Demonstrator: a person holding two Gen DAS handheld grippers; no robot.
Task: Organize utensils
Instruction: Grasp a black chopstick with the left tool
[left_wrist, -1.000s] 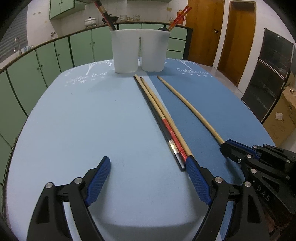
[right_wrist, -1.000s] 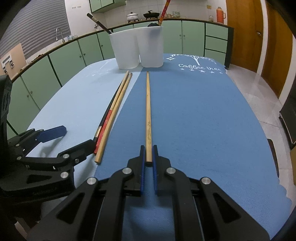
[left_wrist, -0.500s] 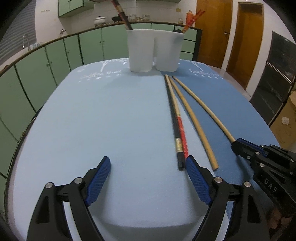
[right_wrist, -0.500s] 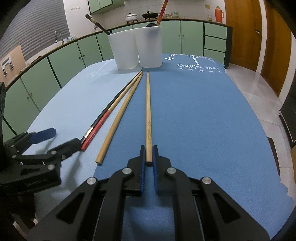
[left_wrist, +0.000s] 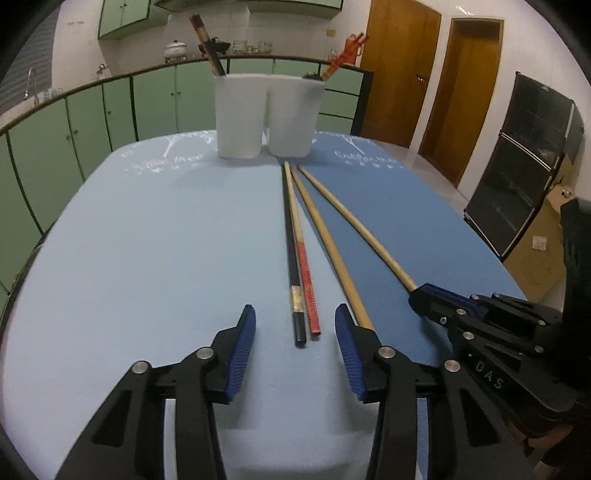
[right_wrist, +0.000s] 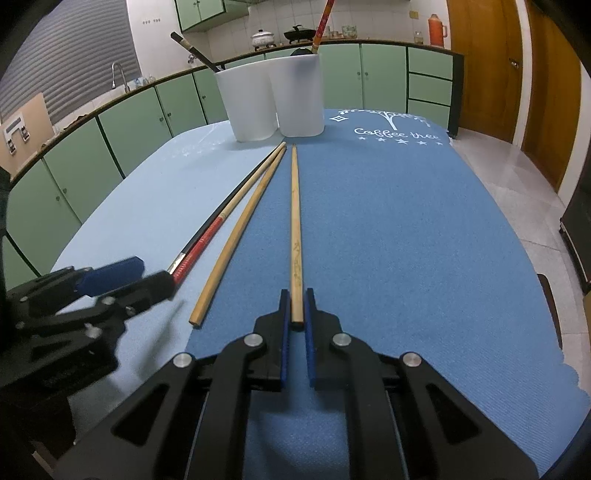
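Your left gripper (left_wrist: 295, 328) is closing, its jaws still spread around the near ends of the black chopstick (left_wrist: 292, 258) and the red-handled chopstick (left_wrist: 308, 288), touching neither. Your right gripper (right_wrist: 294, 314) pinches the near end of a plain wooden chopstick (right_wrist: 294, 221). Between them lies a second wooden chopstick (right_wrist: 240, 229). Far off stands the white twin-compartment holder (left_wrist: 266, 114) on the blue mat (right_wrist: 406, 240).

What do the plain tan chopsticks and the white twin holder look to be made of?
Tan chopsticks: probably bamboo or wood, matte, unpainted, with faint dark marks on the clamped one. White twin holder: likely plastic, frosted and slightly translucent, with smooth rounded walls.
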